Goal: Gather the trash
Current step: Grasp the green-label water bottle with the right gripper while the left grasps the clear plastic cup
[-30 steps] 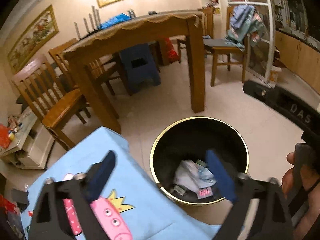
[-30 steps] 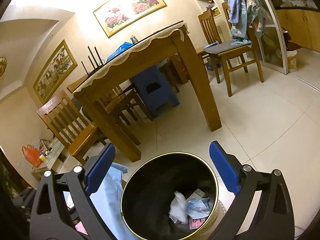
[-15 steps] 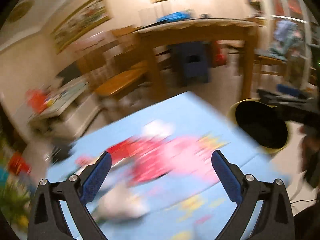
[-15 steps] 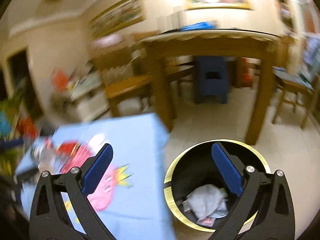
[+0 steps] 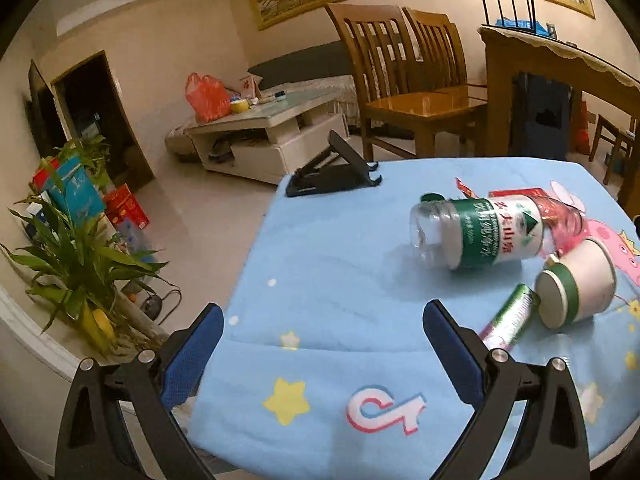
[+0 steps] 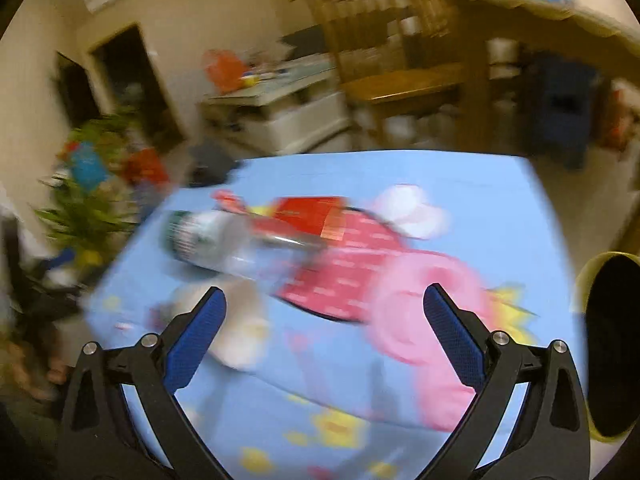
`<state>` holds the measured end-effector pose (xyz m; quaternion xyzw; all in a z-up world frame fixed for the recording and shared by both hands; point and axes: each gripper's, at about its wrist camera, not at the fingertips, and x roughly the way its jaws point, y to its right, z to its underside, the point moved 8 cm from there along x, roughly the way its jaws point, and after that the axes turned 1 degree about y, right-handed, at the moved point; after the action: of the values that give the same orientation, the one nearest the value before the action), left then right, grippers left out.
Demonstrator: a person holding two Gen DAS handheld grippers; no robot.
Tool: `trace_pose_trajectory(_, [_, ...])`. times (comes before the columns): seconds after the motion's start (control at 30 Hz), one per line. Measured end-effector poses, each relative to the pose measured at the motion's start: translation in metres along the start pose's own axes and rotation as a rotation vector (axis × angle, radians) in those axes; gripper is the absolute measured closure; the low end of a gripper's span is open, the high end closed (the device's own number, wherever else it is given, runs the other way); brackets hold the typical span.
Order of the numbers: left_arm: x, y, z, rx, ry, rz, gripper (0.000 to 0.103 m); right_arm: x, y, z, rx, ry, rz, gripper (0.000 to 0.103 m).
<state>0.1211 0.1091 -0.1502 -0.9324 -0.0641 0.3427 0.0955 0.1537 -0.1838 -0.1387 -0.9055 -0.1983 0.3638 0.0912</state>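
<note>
The right wrist view is heavily blurred, so items on the desk [image 6: 500,208] are seen only as smears; the black bin [image 6: 612,344] is cut off at the right edge; in the left view a clear plastic bottle [image 5: 480,236] with a green label is seen lying on its side on the blue cartoon cloth, a tipped paper cup [image 5: 576,290] and a green wrapper [image 5: 510,318] just beside it; the left hand-held gripper [image 5: 324,344] and right hand-held gripper [image 6: 325,330] are both spread wide and empty; a second ago both were held over the bin.
</note>
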Motion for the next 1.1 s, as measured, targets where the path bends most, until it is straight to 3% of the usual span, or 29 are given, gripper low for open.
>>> trace_pose_trajectory(0.13, [0.001,-0.004,0.000,-0.042,-0.002,0.033,0.007,0.015,-0.065,-0.035,-0.156,-0.062,-0.160,0.006])
trace_pose_trajectory(0.2, [0.002,-0.008,0.001,-0.061,0.001,0.037,0.007,0.028,-0.094,-0.050,-0.283,-0.101,-0.175,0.006])
trace_pose_trajectory(0.33, [0.002,-0.014,0.001,-0.107,-0.003,0.063,0.007,0.077,-0.149,-0.048,-0.620,-0.252,-0.112,0.006])
trace_pose_trajectory(0.43, [0.001,-0.016,0.001,-0.122,-0.003,0.078,0.007,0.118,-0.159,-0.026,-0.858,-0.376,-0.002,0.007])
trace_pose_trajectory(0.47, [0.000,-0.016,0.001,-0.121,0.000,0.081,0.007,0.129,-0.158,-0.021,-0.901,-0.411,0.021,0.011])
trace_pose_trajectory(0.53, [-0.002,-0.016,0.001,-0.116,0.007,0.084,0.007,0.149,-0.156,-0.014,-0.927,-0.504,0.037,0.020])
trace_pose_trajectory(0.57, [-0.002,-0.016,0.001,-0.115,0.007,0.090,0.007,0.157,-0.155,-0.012,-0.938,-0.525,0.051,0.019])
trace_pose_trajectory(0.7, [0.002,-0.016,0.001,-0.128,-0.005,0.128,0.007,0.174,-0.153,-0.003,-1.006,-0.562,0.117,0.020])
trace_pose_trajectory(0.77, [0.002,-0.015,0.002,-0.133,-0.009,0.140,0.007,0.178,-0.152,0.001,-1.044,-0.576,0.145,0.031])
trace_pose_trajectory(0.87, [0.003,-0.014,0.002,-0.135,-0.013,0.146,0.007,0.177,-0.147,0.003,-1.034,-0.582,0.125,0.036])
trace_pose_trajectory(0.97, [0.005,-0.014,0.002,-0.146,-0.022,0.152,0.007,0.170,-0.150,0.000,-1.063,-0.524,0.126,0.037])
trace_pose_trajectory(1.1, [0.004,-0.010,0.003,-0.143,-0.021,0.179,0.007,0.137,-0.160,-0.027,-0.983,-0.376,0.071,0.037])
